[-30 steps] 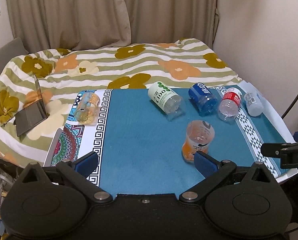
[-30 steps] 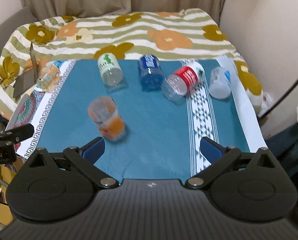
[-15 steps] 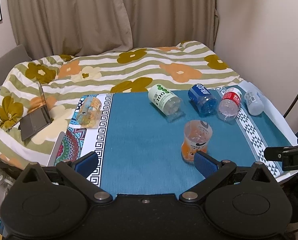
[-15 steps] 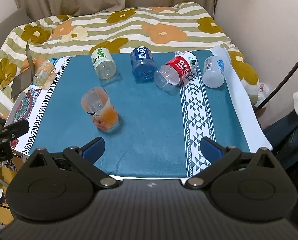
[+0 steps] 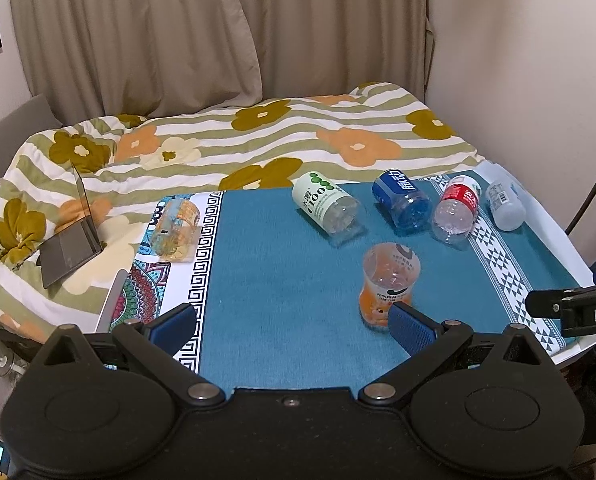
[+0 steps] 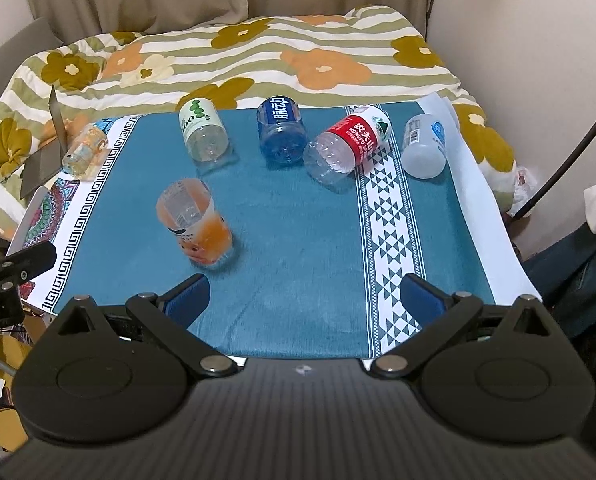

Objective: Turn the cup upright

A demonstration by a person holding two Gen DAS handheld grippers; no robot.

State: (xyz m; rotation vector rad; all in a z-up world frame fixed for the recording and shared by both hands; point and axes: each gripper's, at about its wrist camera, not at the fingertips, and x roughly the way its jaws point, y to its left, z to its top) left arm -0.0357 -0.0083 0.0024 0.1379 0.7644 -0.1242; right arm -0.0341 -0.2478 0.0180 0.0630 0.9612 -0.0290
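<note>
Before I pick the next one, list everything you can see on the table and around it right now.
Orange-labelled clear plastic cup: 1, standing, near-left of cloth.
Green-dotted white-labelled bottle: 1, lying, far side.
Blue-labelled bottle: 1, lying, far middle.
Red-labelled clear bottle: 1, lying, on the patterned stripe.
Frosted white bottle: 1, lying, far right.
Yellowish bottle: 1, lying, left border.
Teal patterned tablecloth: 1.
Grey laptop: 1, open, on floral duvet.
Left gripper: open.
Right gripper: open.
</note>
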